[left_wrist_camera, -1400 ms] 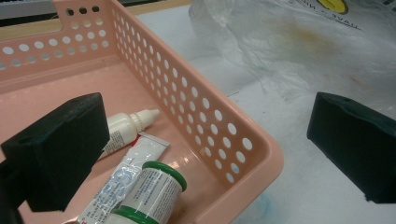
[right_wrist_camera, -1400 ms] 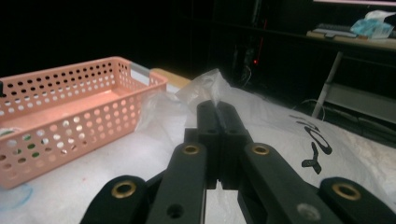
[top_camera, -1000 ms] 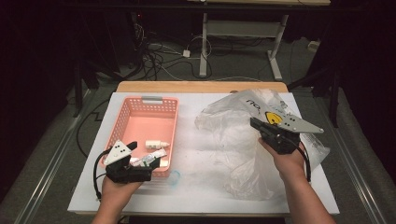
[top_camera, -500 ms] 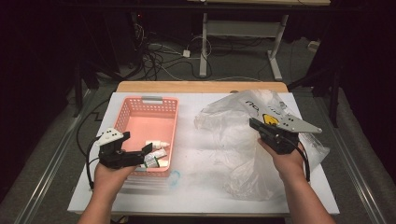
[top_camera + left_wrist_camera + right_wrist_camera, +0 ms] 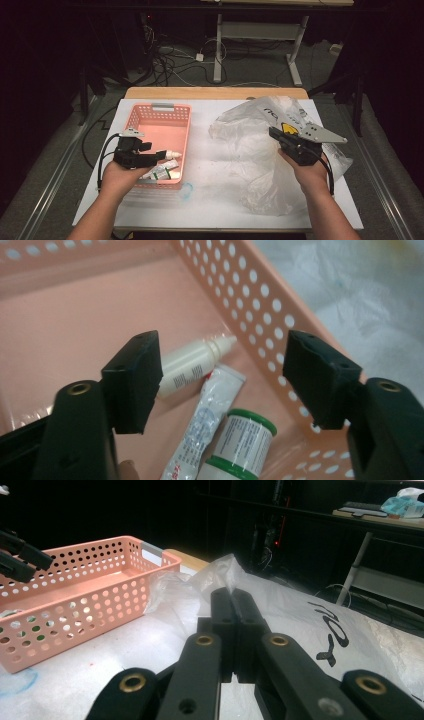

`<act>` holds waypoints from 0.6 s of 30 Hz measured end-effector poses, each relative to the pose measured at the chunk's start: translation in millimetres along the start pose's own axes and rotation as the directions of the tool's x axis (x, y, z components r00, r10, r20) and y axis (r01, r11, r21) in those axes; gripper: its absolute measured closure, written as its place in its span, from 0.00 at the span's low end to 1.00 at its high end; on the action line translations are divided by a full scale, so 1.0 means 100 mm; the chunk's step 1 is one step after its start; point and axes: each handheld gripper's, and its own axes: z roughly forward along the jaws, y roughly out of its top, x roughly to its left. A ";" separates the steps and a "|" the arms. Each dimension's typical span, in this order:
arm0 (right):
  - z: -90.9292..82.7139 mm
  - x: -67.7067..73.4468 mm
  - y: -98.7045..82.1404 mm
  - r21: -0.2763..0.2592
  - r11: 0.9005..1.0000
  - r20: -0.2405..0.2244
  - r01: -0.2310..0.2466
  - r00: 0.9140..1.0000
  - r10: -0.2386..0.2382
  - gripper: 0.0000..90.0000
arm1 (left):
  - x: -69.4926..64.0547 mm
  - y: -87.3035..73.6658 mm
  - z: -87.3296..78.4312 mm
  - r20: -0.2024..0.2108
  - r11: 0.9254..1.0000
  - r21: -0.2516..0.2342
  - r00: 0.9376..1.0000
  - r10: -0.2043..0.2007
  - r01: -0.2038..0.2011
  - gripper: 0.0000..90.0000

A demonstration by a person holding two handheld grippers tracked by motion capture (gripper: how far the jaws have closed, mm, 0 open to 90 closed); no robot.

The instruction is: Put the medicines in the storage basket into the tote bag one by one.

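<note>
The left gripper (image 5: 222, 385), jaws just closing but apart with nothing pinched, could nudge the tube (image 5: 207, 422) instead of the white dropper bottle (image 5: 192, 362) lying in the pink basket (image 5: 175, 111), angled down inside. The right gripper (image 5: 233, 600), pressed shut on the plastic bag (image 5: 295, 612), holds level

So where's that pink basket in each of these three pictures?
High view: the pink basket lies left of centre on the table, with the left gripper over its near end.
Left gripper view: its floor and holed wall lie behind the jaws.
Right gripper view: it stands at the left.
Shared landmark: the clear plastic bag, beside the basket.
</note>
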 end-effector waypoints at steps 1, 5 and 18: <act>0.00 0.00 0.00 0.001 1.000 -0.001 -0.004 1.000 0.004 1.00 | 0.00 0.01 0.02 0.000 1.000 0.030 1.000 0.008 -0.008 0.39; 0.00 0.00 0.00 0.001 1.000 -0.002 -0.005 1.000 0.005 1.00 | -0.01 0.03 0.10 0.010 0.989 0.143 0.999 0.044 -0.045 0.38; 0.01 0.00 -0.01 0.007 1.000 -0.006 -0.008 1.000 0.008 1.00 | -0.05 0.10 0.33 0.077 0.895 0.428 0.991 0.106 -0.129 0.38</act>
